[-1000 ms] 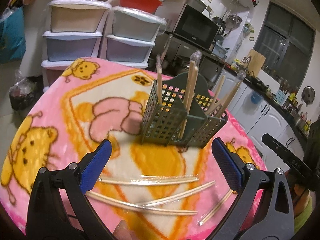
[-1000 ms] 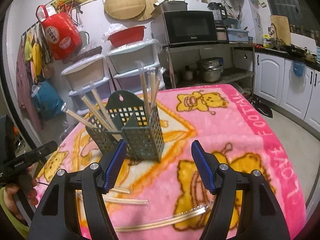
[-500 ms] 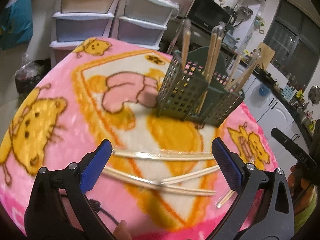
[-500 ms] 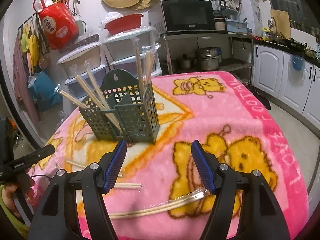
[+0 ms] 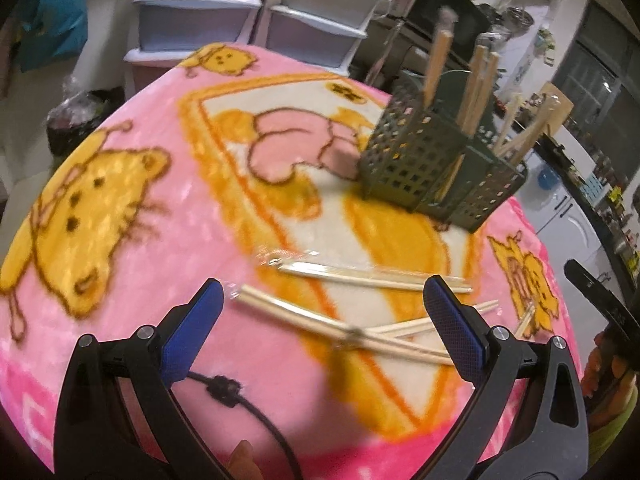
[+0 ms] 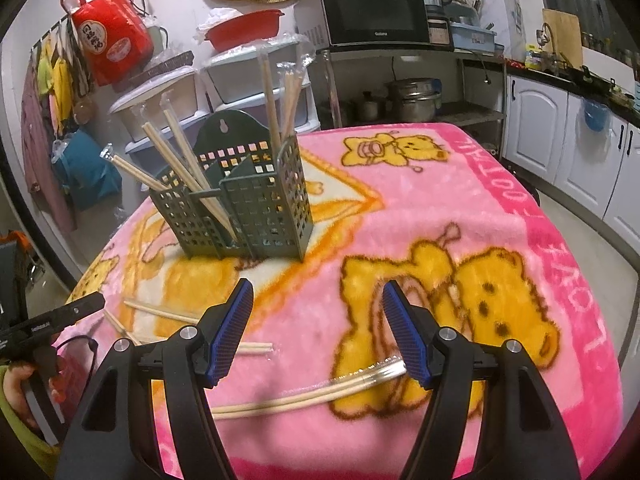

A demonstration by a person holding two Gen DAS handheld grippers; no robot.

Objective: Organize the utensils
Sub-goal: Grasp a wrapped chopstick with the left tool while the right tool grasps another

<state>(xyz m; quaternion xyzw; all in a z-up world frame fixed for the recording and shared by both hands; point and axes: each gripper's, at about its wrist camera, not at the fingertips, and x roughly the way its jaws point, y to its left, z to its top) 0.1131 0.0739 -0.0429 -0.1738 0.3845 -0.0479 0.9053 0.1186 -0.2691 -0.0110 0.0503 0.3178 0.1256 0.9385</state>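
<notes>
A dark green slotted utensil holder (image 5: 436, 172) (image 6: 240, 208) stands on the pink cartoon blanket, with several wrapped chopstick pairs upright in its compartments. Loose wrapped chopstick pairs (image 5: 360, 276) lie flat on the blanket in front of it. My left gripper (image 5: 320, 320) hangs open just above them, nothing between its blue pads. My right gripper (image 6: 320, 332) is open too, over one wrapped pair (image 6: 320, 396) that lies across below its fingers. More loose pairs (image 6: 160, 312) lie to its left. The left gripper's tip (image 6: 60, 316) shows at that view's left edge.
A black cable (image 5: 240, 396) trails over the blanket near the left gripper. Behind the table stand plastic drawer units (image 6: 224, 76), a microwave (image 6: 372, 12) on a metal shelf with pots, and white cabinets (image 6: 560, 144) to the right. The blanket's near edge falls away close to both grippers.
Both grippers have sunk toward the blanket. In the left wrist view the loose chopsticks and holder slid up and closer; the view also tilted. Jaws stay as wide as before.
</notes>
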